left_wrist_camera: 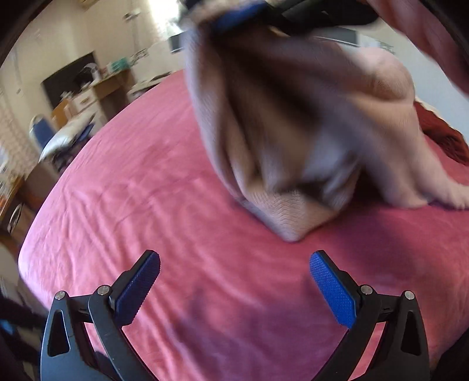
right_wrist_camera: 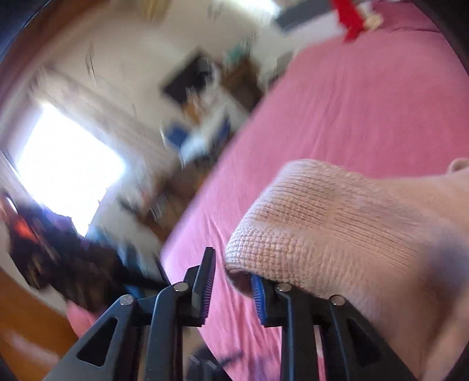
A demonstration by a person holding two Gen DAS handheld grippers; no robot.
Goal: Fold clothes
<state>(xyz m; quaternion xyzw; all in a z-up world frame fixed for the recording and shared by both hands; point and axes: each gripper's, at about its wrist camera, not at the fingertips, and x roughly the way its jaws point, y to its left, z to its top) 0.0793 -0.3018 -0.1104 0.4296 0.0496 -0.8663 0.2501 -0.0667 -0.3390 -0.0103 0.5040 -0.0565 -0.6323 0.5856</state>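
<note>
My left gripper (left_wrist_camera: 234, 288) hangs low over the pink bed (left_wrist_camera: 132, 190) with its jaws spread wide and nothing between the blue pads (left_wrist_camera: 137, 288); only bare sheet shows in the gap. My right gripper (right_wrist_camera: 231, 288) is up in the air, its jaws parted by a narrow gap. A beige knit garment (right_wrist_camera: 351, 234) is draped over the right-hand finger (right_wrist_camera: 296, 319), its ribbed edge folded down over the top of that blue pad. The other pad (right_wrist_camera: 205, 290) stands clear of the cloth, so it is hooked on rather than pinched.

In the left wrist view the garment (left_wrist_camera: 293, 132) hangs from the right gripper (left_wrist_camera: 243, 16) at the top of the frame. Its long axis runs steeply down to the bed, and one lower corner rests on the sheet just beyond my left jaws. More of it trails off to the right along the bed.

A red cloth (left_wrist_camera: 442, 137) lies on the far right of the bed. Desks and a blue chair (left_wrist_camera: 44, 132) stand blurred on the far left.
</note>
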